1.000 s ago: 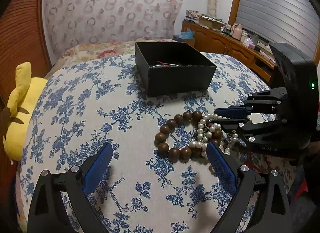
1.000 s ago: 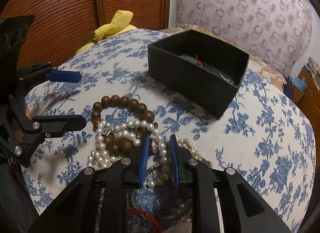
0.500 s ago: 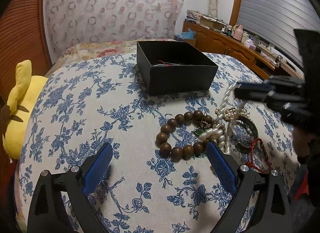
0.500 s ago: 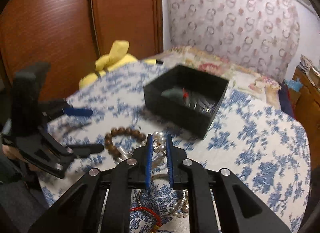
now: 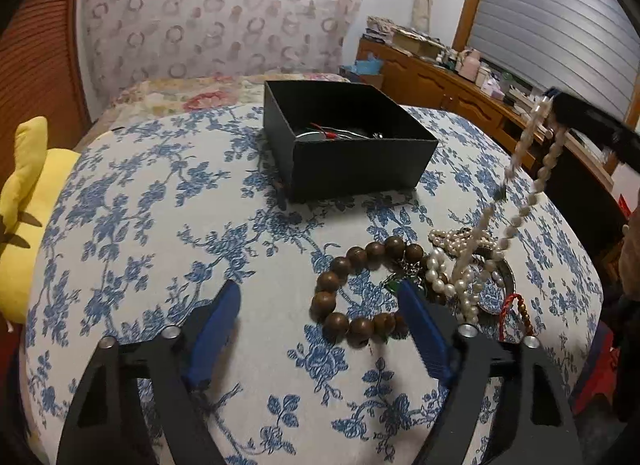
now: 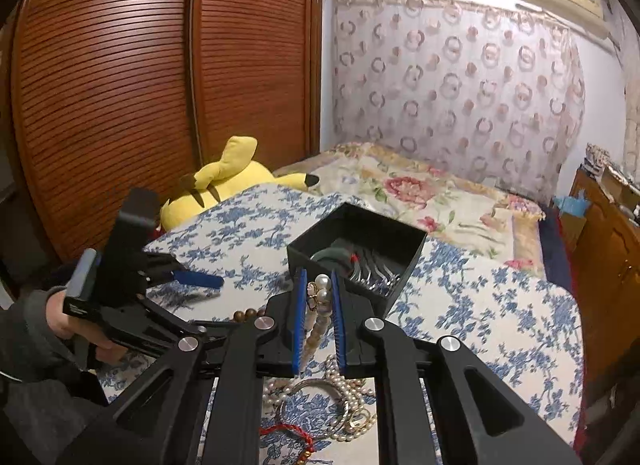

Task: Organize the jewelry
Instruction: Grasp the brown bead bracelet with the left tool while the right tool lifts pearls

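Right claw [image 6: 319, 297] clenched on pearl necklace [image 5: 524, 169], lifted off bed [image 5: 160, 225] — left claw [image 5: 320, 329] released, near wooden bead bracelet [image 5: 352, 289].

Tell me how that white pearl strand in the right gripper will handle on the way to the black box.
The white pearl strand hangs limp from the right gripper, so it probably swings. Its lower end lies among the heaped jewellery, so it may snag. The smooth beads might slip.

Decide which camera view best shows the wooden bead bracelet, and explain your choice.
The left wrist view: the wooden bead bracelet lies there as a nearly whole ring on the floral cloth. The right wrist view shows only a few beads behind the right gripper.
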Motion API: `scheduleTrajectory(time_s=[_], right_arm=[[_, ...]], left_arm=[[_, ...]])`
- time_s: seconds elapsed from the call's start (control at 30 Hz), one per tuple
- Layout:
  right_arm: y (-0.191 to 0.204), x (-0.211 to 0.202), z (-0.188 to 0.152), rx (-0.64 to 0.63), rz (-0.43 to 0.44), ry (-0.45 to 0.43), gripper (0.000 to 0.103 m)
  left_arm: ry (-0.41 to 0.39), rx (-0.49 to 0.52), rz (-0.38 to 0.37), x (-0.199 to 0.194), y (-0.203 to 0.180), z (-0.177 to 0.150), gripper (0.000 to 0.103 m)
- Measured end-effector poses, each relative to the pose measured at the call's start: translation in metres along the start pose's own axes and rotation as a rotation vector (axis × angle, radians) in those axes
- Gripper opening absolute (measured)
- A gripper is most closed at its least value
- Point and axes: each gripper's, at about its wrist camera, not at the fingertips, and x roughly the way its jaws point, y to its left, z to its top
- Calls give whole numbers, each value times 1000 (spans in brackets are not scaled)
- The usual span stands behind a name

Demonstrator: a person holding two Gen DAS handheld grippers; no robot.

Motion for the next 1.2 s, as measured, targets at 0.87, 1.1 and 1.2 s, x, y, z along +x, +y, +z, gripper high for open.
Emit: scheduleTrajectory(time_s=[0.87, 1.1, 1.2], right_arm=[[-17, -43, 42, -31, -79, -116, 14], [-18, -49, 57, -46, -96, -151, 14], [-20, -48, 66, -52, -102, -159, 14]], left_arm=[[-33, 60, 7, -2, -8, 21, 12], [-130, 58, -13, -35, -18, 43, 12], [-160, 64, -25, -45, -24, 54, 12]])
